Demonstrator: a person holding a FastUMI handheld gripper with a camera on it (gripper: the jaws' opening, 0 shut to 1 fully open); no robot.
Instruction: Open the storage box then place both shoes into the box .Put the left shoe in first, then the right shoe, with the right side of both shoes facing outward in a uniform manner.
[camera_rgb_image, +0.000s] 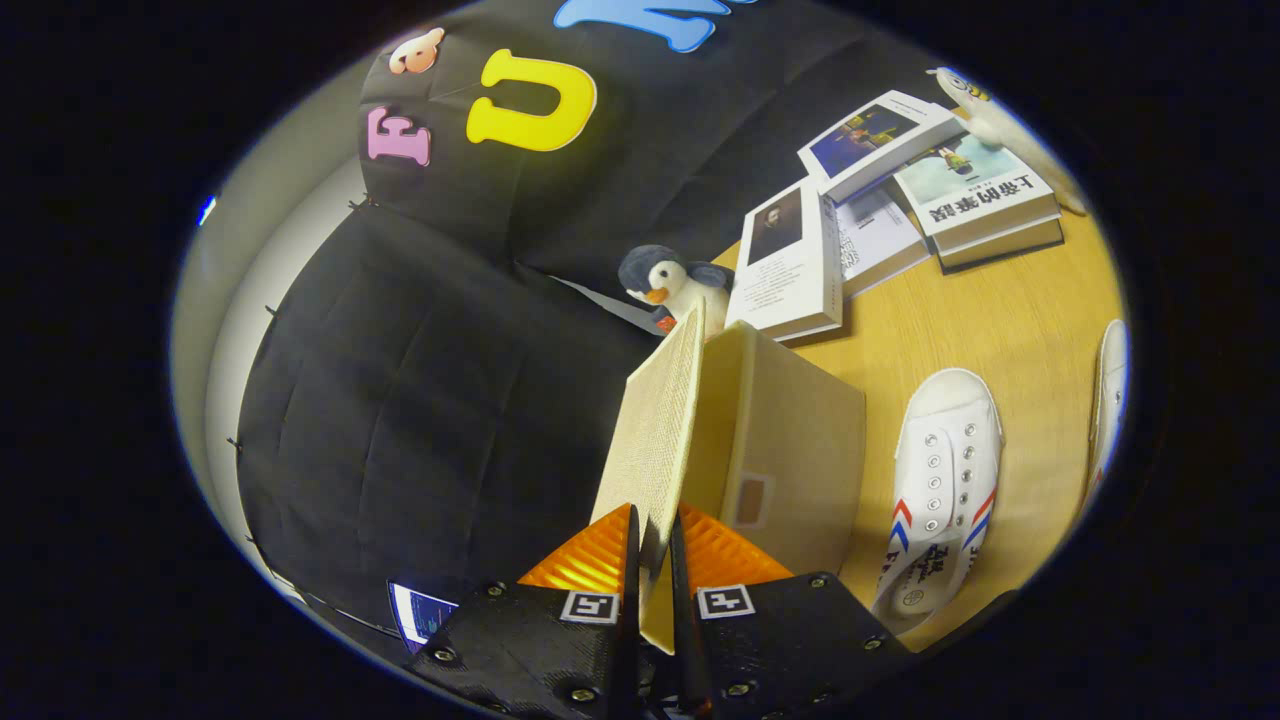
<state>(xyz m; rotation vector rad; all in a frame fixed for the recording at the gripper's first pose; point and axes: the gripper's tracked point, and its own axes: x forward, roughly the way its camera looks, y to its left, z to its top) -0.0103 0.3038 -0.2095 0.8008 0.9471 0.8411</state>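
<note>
My gripper (652, 545) is shut on the beige lid (655, 430) of the storage box (790, 440), its two orange fingers (590, 555) pinching the lid's near edge. The lid stands lifted on edge, swung up from the box. Just right of the box lies a white shoe (940, 480) with red and blue stripes on the wooden table (1000, 310), toe pointing away. A second white shoe (1108, 390) lies further right, only partly seen. The inside of the box is hidden behind its wall.
Several books (900, 190) are spread on the table beyond the box. A small penguin plush (670, 285) sits just behind the box. Another plush toy (985, 115) lies past the books.
</note>
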